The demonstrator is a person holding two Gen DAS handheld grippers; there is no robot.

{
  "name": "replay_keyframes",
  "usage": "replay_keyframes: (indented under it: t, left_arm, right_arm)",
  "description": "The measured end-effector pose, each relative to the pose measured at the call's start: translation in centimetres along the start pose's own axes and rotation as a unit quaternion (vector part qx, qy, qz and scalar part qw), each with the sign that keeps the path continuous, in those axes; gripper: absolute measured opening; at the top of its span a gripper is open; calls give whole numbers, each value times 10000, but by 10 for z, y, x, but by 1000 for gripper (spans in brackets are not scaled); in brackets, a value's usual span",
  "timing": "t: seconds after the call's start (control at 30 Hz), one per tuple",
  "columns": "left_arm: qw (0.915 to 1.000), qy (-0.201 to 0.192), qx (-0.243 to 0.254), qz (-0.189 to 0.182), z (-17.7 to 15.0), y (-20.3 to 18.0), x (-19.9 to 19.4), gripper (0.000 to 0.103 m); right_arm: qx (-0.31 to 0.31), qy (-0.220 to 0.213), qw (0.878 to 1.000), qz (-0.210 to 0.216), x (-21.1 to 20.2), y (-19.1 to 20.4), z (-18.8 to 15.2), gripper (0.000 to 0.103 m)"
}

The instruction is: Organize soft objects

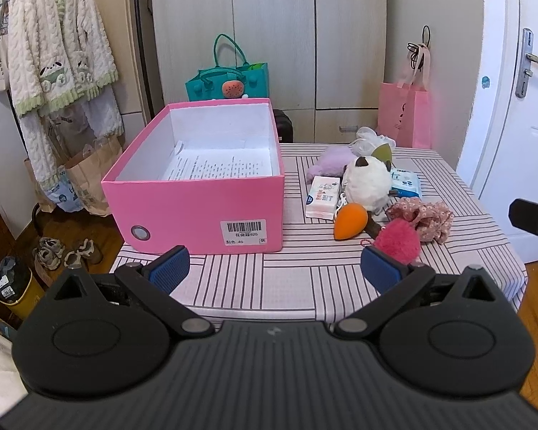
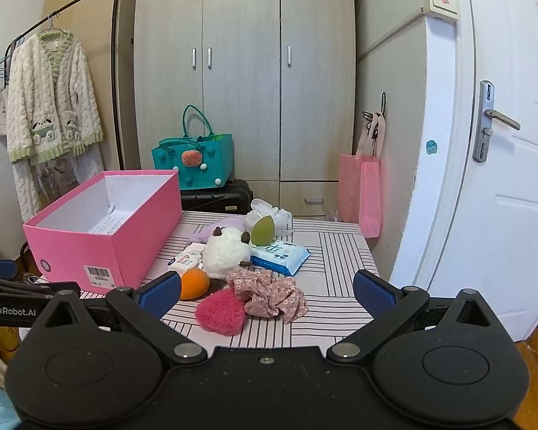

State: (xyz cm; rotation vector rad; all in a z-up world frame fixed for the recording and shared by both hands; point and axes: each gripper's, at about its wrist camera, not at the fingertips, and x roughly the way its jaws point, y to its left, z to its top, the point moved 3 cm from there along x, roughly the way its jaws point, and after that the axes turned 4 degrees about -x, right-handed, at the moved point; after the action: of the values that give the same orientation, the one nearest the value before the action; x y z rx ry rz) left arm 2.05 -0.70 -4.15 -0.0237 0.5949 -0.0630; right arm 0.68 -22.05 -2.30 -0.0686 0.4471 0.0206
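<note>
An open pink box [image 1: 197, 211] [image 2: 100, 247] with printed paper inside stands on the left of the striped table [image 1: 287, 283] [image 2: 333, 251]. To its right lies a pile: a red fluffy heart [image 1: 398, 242] [image 2: 220, 310], a floral scrunchie [image 1: 425, 218] [image 2: 272, 294], an orange sponge [image 1: 349, 220] [image 2: 193, 283], a white plush [image 1: 366, 181] [image 2: 226, 251], a green sponge [image 2: 263, 233], a purple plush [image 1: 328, 163], a white mesh puff [image 2: 270, 215] and tissue packs [image 1: 322, 197] [image 2: 279, 254]. My left gripper [image 1: 274, 268] is open and empty before the box. My right gripper [image 2: 267, 292] is open and empty, just short of the heart and scrunchie.
A teal felt bag [image 2: 193, 161] on a black case [image 2: 218, 197] stands behind the table. A pink tote [image 2: 362, 190] hangs on the right by a white door [image 2: 491, 165]. A clothes rack with a fluffy robe [image 1: 57, 53] stands on the left. Shoes [image 1: 64, 251] lie on the floor.
</note>
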Motion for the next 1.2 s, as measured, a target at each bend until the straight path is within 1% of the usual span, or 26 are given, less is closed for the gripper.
replay_keyframes:
  t: [0.53,0.7,0.77,0.83,0.9,1.03,1.1,1.2]
  left_arm:
    - [10000,-10,39,-14,0,0,-2,103]
    - [9999,-121,47,-101,7,1,-6,103]
    - [9995,-158,188,-199,11,-1,-6,103]
    - [9988,-97,311,-378,16,-4,-5,103]
    - [9977,-24,338,-579,20,-7,0,103]
    - [9961,-8,523,-706,23,-20,14,103]
    - [9947,-2,511,-889,23,-25,24,103]
    - [9921,76,405,-1182,23,-32,42,103]
  right_arm:
    - [-5,-12,10000,14,1,0,-1,103]
    - [-75,-43,9998,173,3,-2,4,103]
    - [-92,-49,9996,265,5,-4,7,103]
    - [-98,-36,9994,344,9,-7,10,103]
    - [-85,-113,9991,398,13,-11,11,103]
    - [-46,-238,9981,564,30,-24,8,103]
    - [67,-242,9977,625,41,-32,6,103]
    - [253,-126,9968,741,60,-44,3,103]
